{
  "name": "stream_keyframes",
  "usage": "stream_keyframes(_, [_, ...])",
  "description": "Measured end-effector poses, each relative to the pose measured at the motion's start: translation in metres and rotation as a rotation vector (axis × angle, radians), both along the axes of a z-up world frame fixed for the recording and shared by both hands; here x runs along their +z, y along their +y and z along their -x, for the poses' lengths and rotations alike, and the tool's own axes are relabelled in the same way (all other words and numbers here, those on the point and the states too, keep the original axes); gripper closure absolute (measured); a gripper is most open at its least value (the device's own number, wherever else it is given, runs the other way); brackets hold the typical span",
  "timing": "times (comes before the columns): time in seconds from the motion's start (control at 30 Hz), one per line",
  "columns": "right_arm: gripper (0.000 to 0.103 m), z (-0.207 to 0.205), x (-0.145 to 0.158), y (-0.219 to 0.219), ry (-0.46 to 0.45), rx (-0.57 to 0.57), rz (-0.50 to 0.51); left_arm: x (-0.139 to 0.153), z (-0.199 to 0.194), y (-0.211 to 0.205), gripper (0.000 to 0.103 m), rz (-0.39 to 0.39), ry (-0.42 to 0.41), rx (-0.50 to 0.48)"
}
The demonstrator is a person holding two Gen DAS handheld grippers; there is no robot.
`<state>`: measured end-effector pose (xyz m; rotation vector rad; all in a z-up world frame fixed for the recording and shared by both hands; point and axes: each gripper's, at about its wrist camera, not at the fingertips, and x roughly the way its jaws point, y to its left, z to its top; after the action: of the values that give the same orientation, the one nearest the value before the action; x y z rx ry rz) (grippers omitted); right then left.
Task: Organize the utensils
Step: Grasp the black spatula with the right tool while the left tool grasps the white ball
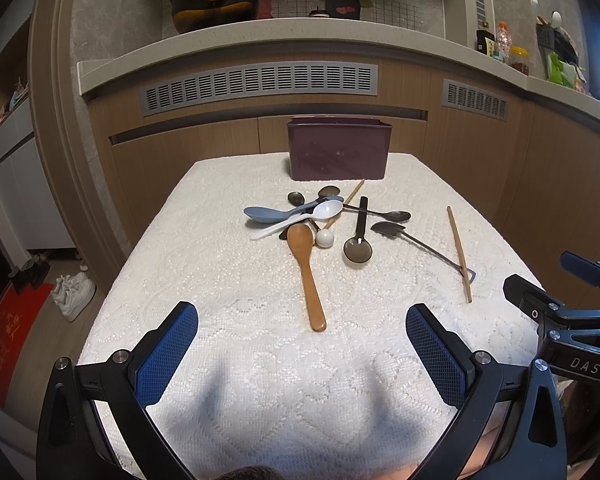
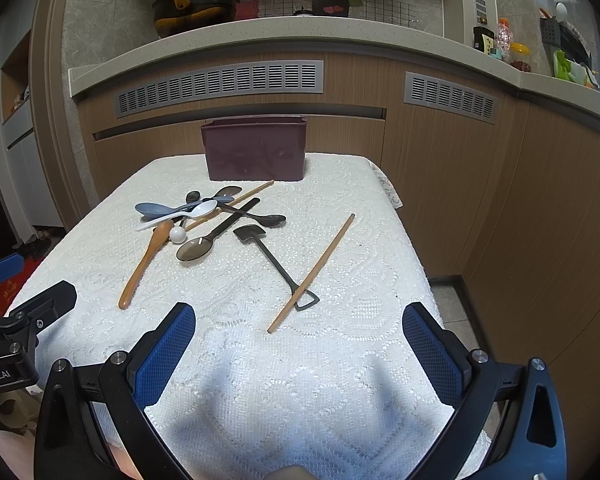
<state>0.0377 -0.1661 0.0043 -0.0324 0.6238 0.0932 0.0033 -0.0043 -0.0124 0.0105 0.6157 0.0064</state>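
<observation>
A pile of utensils lies mid-table: a wooden spoon (image 1: 307,272) (image 2: 146,258), a white spoon (image 1: 300,218) (image 2: 184,216), a blue-grey spoon (image 1: 276,213), dark spoons (image 1: 358,246) (image 2: 204,242), a black shovel-shaped spoon (image 1: 416,242) (image 2: 276,262) and a loose chopstick (image 1: 459,254) (image 2: 312,274). A dark purple bin (image 1: 338,148) (image 2: 256,148) stands behind them. My left gripper (image 1: 302,328) is open and empty, short of the wooden spoon's handle. My right gripper (image 2: 299,328) is open and empty, just short of the chopstick's near end.
A white lace cloth (image 1: 228,320) (image 2: 360,240) covers the table. Wooden cabinets and a counter with a pot (image 1: 214,2) stand behind. Shoes (image 1: 74,290) lie on the floor at left. The right gripper's body shows in the left view (image 1: 564,312).
</observation>
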Motion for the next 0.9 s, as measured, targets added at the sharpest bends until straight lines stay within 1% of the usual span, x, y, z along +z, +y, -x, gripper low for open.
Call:
stream_keyframes(0.17, [0.0,-0.004,-0.003,0.001,0.015,0.009,0.003,-0.002,-0.006,0.0,0.0,-0.011,0.024,-0.003])
stream_keyframes(0.33, [0.0,-0.016,-0.003,0.003,0.023,0.021,0.03,-0.002,-0.021,0.004,0.0,-0.016,0.052,-0.006])
stream_keyframes(0.47, [0.0,-0.035,0.0,0.002,0.028,0.03,0.048,0.002,-0.043,0.015,0.0,0.013,0.049,0.005])
stream_keyframes(0.57, [0.0,-0.053,0.003,0.004,0.033,0.041,0.087,0.004,-0.064,0.025,0.0,0.038,0.058,0.004])
stream_keyframes(0.67, [0.0,-0.076,0.004,0.008,0.063,0.102,0.113,0.007,-0.091,0.038,0.0,0.075,0.071,-0.016])
stream_keyframes(0.8, [0.0,-0.113,0.003,0.016,0.131,0.23,0.118,0.013,-0.131,0.053,0.0,0.059,0.073,-0.044])
stream_keyframes(0.87, [0.0,-0.133,-0.001,0.022,0.159,0.286,0.125,0.015,-0.153,0.061,0.0,0.057,0.086,-0.056])
stream_keyframes(0.9, [0.004,-0.142,-0.005,0.025,0.174,0.308,0.122,0.015,-0.162,0.066,0.0,0.062,0.091,-0.051])
